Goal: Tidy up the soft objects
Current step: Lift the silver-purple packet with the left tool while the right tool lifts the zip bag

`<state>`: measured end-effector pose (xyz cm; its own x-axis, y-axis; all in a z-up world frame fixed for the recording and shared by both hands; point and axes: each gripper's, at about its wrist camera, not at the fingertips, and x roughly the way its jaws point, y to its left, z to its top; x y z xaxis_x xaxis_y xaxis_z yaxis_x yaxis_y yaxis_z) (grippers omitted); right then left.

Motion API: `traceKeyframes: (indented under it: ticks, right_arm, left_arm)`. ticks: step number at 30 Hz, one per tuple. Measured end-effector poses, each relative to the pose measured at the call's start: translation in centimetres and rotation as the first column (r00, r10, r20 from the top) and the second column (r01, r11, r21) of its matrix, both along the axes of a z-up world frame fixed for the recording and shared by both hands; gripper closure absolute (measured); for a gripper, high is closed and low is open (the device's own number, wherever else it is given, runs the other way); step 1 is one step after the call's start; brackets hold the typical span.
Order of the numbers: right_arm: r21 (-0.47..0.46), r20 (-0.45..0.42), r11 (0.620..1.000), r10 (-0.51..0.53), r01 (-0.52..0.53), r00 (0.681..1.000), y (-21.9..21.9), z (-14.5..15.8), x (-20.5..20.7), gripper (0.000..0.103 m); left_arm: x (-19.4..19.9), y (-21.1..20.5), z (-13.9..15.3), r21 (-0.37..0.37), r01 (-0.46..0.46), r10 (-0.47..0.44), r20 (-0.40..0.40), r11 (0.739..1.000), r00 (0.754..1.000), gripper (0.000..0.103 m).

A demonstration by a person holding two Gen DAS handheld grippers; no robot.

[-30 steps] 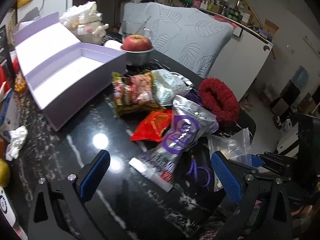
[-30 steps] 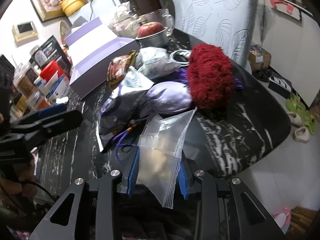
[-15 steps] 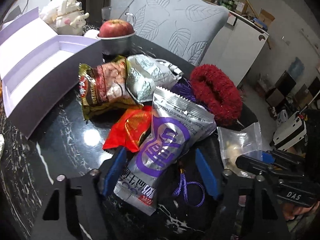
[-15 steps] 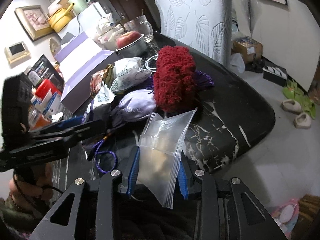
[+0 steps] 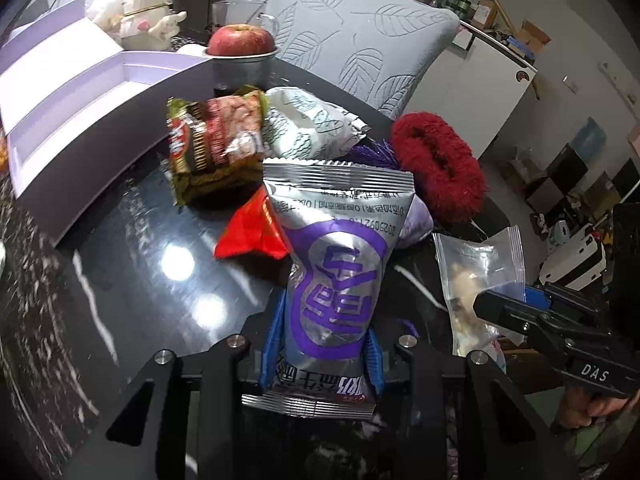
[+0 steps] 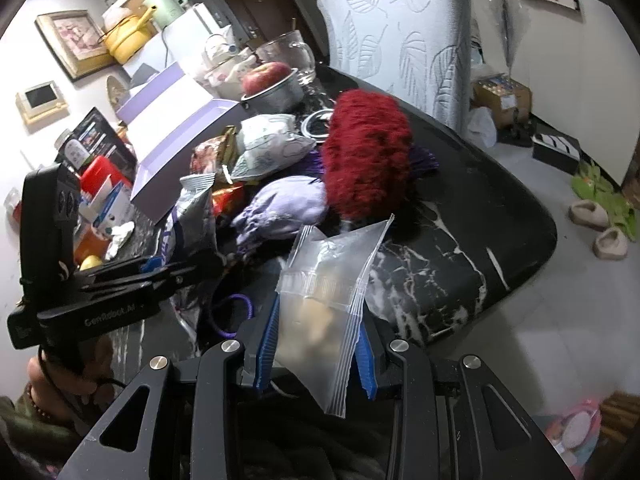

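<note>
A silver and purple snack packet [image 5: 336, 248] stands between the blue pads of my left gripper [image 5: 325, 320], whose jaws are closing and press on its lower half. My right gripper [image 6: 316, 336] is shut on a clear zip bag [image 6: 332, 264] with pale pieces inside, held just right of the packet. On the black marble table [image 5: 140, 240] lie a red fluffy ring [image 5: 438, 168], a lilac pouch [image 6: 284, 208], a white patterned pouch [image 5: 304, 128], a brown snack bag [image 5: 216, 144] and a red packet [image 5: 252, 232].
An open lilac box [image 5: 80, 96] stands at the back left. Behind the pile an apple [image 5: 242, 40] sits in a metal bowl. A purple cord loop [image 6: 232, 316] lies near the front edge. A leaf-patterned chair back [image 5: 360, 40] rises behind the table.
My left gripper came forward and down over the silver packet and its wide jaws closed onto it. The right gripper kept its hold on the zip bag and shifted slightly sideways.
</note>
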<state>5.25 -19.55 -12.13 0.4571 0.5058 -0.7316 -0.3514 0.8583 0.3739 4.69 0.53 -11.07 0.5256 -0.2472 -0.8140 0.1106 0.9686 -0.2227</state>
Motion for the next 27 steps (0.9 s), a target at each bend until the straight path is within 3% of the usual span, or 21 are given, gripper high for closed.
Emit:
traceKeyframes:
  ticks: [13,22,27]
  right_arm:
    - [-0.005,0.019,0.998,0.07,-0.07,0.997,2.3,0.2,-1.8,0.069]
    - [0.009,0.04,0.994,0.111,-0.111,0.993,3.0,0.7,-2.5,0.07]
    - [-0.003,0.039,0.991,0.132,-0.132,0.991,3.8,0.6,-2.4,0.07]
  left_arm:
    - [-3.8,2.4,1.0,-0.005,-0.1,0.101,0.029,0.995,0.995,0.068]
    - [-5.3,2.8,2.9,0.011,-0.122,0.12,0.1,0.993,0.988,0.071]
    - [-4.7,3.4,1.7,-0.014,-0.15,0.151,0.051,0.989,0.987,0.071]
